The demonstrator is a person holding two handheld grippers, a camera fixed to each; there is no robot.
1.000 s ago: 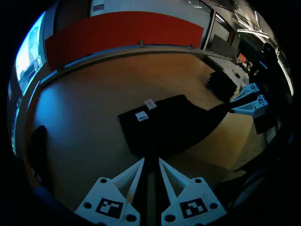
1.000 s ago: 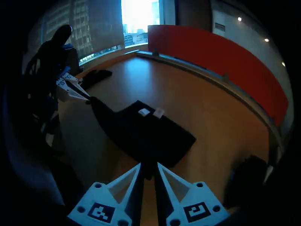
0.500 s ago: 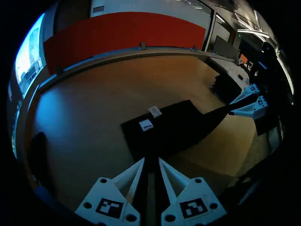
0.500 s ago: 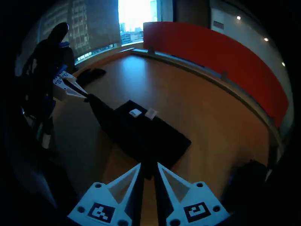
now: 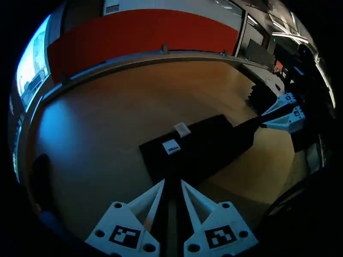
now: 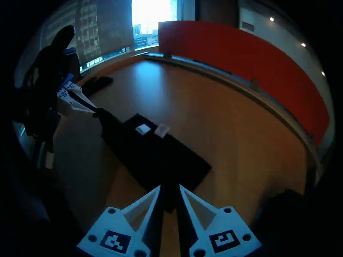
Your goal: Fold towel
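Lying mostly flat in the middle of the wooden bench point(image 5: 98, 124), the black towel point(image 5: 206, 143) carries two small white tags point(image 5: 171, 147) on its upper face, just beside each other. Two of its corners are lifted off the wood and drawn taut. The left claw point(image 5: 172, 185) is closed on one corner, with dark cloth running up between its white fingers. The right claw point(image 5: 260, 123), off to the right in the left gripper view, pinches the other corner, which is pulled out to a point. In this dim light both pinches look firm, though the contact itself is hard to make out. A second dark cloth heap point(image 5: 261, 96) sits farther along the bench. A red partition point(image 5: 141, 34) runs behind the bench's far edge, next to a bright window point(image 6: 150, 17).
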